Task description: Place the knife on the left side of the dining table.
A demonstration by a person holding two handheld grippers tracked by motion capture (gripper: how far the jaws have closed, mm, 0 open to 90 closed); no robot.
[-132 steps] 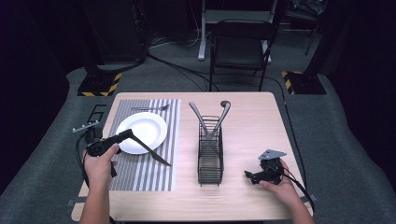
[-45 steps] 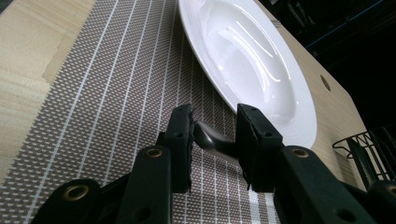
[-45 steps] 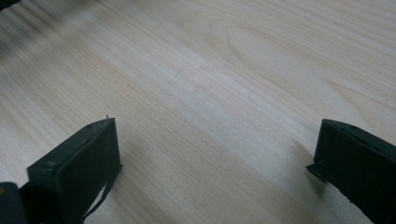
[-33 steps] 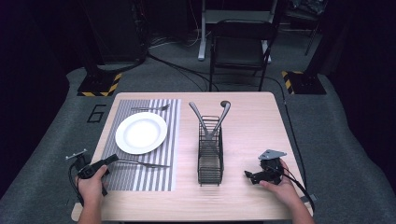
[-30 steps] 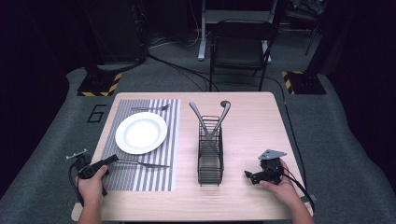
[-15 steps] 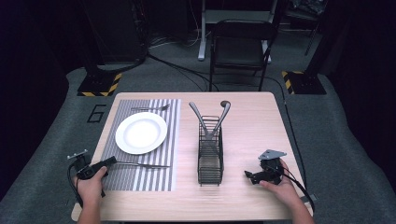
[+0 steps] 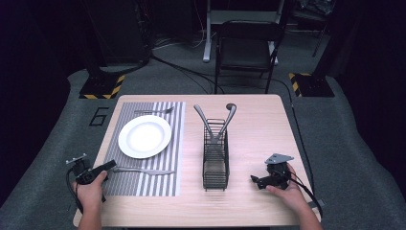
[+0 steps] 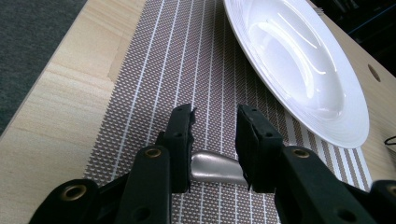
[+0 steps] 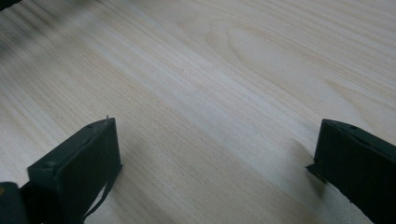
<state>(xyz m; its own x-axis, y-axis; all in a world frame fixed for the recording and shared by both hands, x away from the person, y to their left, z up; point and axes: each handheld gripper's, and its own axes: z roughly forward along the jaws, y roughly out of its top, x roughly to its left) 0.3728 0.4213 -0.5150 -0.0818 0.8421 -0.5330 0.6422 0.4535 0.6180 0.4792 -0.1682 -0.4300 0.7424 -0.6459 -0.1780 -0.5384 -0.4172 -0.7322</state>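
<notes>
A silver knife (image 7: 143, 170) lies flat on the striped placemat (image 7: 143, 182), in front of the white plate (image 7: 144, 136). My left gripper (image 7: 111, 166) is at the knife's handle end, by the table's left edge. In the left gripper view its jaws stand a little apart, and the rounded handle end (image 8: 215, 168) rests on the mat (image 8: 187, 70) low between them and runs under the right jaw. The plate (image 8: 299, 65) lies ahead on the right. My right gripper (image 7: 253, 179) rests wide open on the bare wood (image 9: 210, 93) at the front right, holding nothing.
A fork (image 7: 153, 111) lies at the placemat's far edge behind the plate. A black wire rack (image 7: 215, 160) stands mid-table with two utensils (image 7: 229, 117) leaning out of it. A black chair (image 7: 246, 52) stands beyond the table.
The left gripper came from the plate's near rim back to the table's front left, and the knife now lies flat on the mat. Over the last second the hand eased slightly left. The right gripper stayed still.
</notes>
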